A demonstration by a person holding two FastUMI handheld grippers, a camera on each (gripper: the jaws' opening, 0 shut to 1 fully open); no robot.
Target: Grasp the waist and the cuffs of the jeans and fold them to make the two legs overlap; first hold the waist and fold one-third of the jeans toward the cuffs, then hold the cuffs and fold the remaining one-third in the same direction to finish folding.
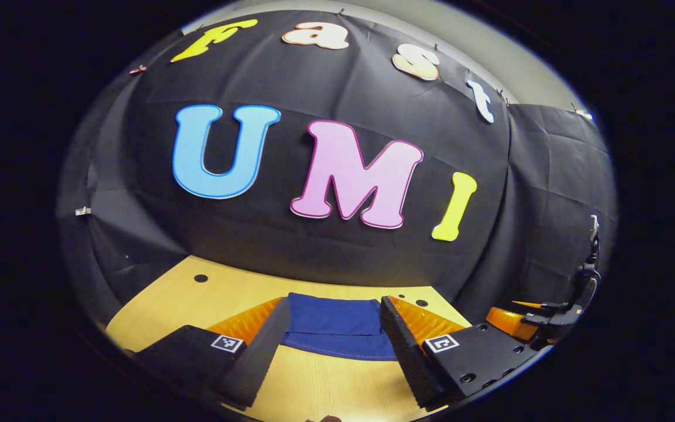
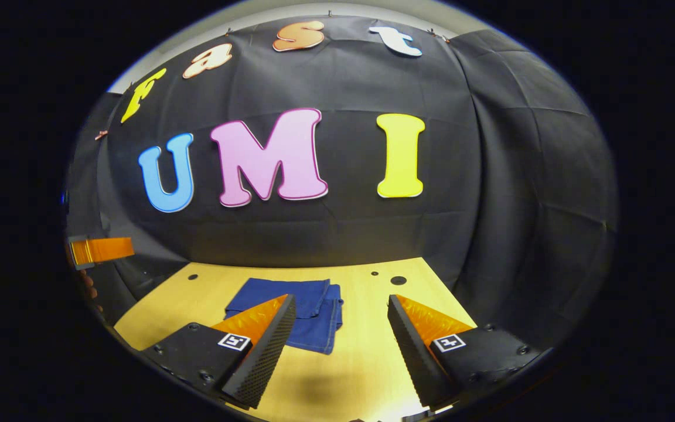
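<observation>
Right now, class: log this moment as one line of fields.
jeans: folded, on table | left claw: open, empty | right claw: open, empty

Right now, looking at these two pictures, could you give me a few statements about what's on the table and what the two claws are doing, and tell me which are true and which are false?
1. The jeans lie folded into a compact bundle on the wooden table. True.
2. The right gripper is clamped on the jeans. False: its fingers stand wide apart, off the cloth.
3. The left gripper is open, with the jeans seen between its fingers. True.
4. The jeans are red. False: they are blue.
5. The jeans hang off the table's edge. False: they lie flat on the tabletop.
</observation>
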